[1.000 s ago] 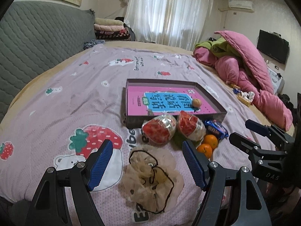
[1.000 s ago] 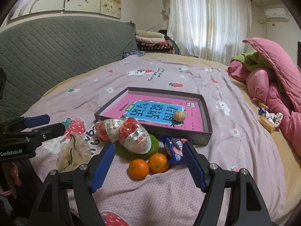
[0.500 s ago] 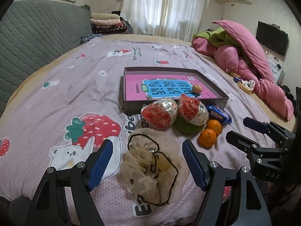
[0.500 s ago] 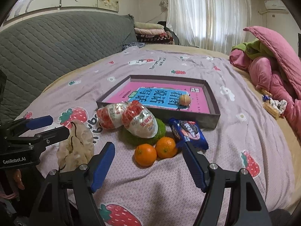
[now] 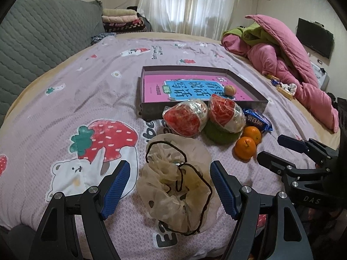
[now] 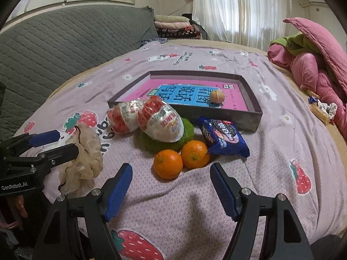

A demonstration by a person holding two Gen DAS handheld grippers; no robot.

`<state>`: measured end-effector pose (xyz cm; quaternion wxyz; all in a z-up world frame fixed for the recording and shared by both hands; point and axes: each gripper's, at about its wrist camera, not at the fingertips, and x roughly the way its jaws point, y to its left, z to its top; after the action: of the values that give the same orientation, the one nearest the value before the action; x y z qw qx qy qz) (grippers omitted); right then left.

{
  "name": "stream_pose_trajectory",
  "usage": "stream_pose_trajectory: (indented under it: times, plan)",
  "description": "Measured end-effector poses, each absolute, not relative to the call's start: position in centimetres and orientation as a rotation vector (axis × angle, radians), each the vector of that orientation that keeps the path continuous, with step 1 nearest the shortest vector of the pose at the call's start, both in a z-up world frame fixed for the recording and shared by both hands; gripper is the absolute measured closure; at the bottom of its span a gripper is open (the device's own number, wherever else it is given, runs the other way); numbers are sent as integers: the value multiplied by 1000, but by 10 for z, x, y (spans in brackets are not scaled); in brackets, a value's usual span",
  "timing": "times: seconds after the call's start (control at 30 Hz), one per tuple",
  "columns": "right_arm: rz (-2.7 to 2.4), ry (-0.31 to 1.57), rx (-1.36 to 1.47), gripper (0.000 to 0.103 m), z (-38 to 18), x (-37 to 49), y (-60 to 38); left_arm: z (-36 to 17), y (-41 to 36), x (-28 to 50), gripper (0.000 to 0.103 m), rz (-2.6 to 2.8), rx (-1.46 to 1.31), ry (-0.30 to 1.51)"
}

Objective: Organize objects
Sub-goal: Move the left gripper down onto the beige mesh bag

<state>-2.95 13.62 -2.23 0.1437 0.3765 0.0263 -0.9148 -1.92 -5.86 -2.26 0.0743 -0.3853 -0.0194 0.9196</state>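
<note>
Both my hand-held grippers have dropped closer to the bed — the left hand-held gripper [image 5: 169, 186] gapes wide around the mesh bag [image 5: 175, 186], the right hand-held gripper [image 6: 171, 186] spread just short of the near orange [image 6: 168, 163]. Nothing gripped yet — the tray [image 5: 258, 105] waits beyond the pile.

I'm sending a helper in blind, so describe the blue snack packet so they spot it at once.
Start at the shallow grey box on the bedspread that holds the pink book. Just outside its near corner lies the blue cookie packet, touching one of the two oranges. It is the only flat, dark blue wrapper; its neighbours are round fruit and red-and-white wrapped eggs.
</note>
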Motion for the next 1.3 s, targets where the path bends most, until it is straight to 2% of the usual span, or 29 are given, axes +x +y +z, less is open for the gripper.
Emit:
stream_pose_trajectory:
  times: [0.87, 1.07, 1.3]
  plan:
    - [-2629, 78, 1107, 30, -32, -34, 133, -52, -60, -38, 26, 2720, -1257, -80]
    - [-2613, 65, 1159, 36, -43, -43, 132, -54, -59, -39, 26, 2713, -1259, -84]
    - [-2602, 25, 1190, 48, -51, -52, 134, -57, -56, -42, 26, 2704, -1264, -79]
